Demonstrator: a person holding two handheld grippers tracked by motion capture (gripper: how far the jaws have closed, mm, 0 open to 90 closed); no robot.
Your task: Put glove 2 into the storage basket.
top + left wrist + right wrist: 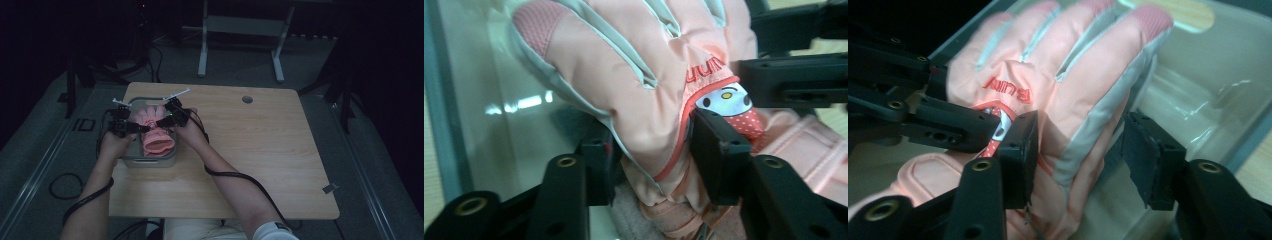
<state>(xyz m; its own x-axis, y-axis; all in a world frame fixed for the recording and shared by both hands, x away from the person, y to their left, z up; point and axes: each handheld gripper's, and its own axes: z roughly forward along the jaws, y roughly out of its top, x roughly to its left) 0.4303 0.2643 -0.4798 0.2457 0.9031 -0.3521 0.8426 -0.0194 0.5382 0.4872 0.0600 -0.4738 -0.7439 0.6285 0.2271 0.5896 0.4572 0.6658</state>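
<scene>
A pale wooden desk [260, 150] with a round cable hole [247, 99] is standing on a grey carpet [45, 150]. Behind it a white frame [240, 30] is resting its two feet on the floor. The room is lying mostly in darkness, light falling mainly on the desk.

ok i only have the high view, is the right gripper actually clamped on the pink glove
observer: no. in the right gripper view the right gripper straddles the pink glove, but one of its pads stands clear of the glove's edge.
operator: and the left one
observer: the left gripper has the glove between its jaws, and one pad touches a cartoon face patch. i can't tell whether it presses.
operator: whats under the glove
observer: a grey tray, glossy and bare inside where it shows.
</scene>
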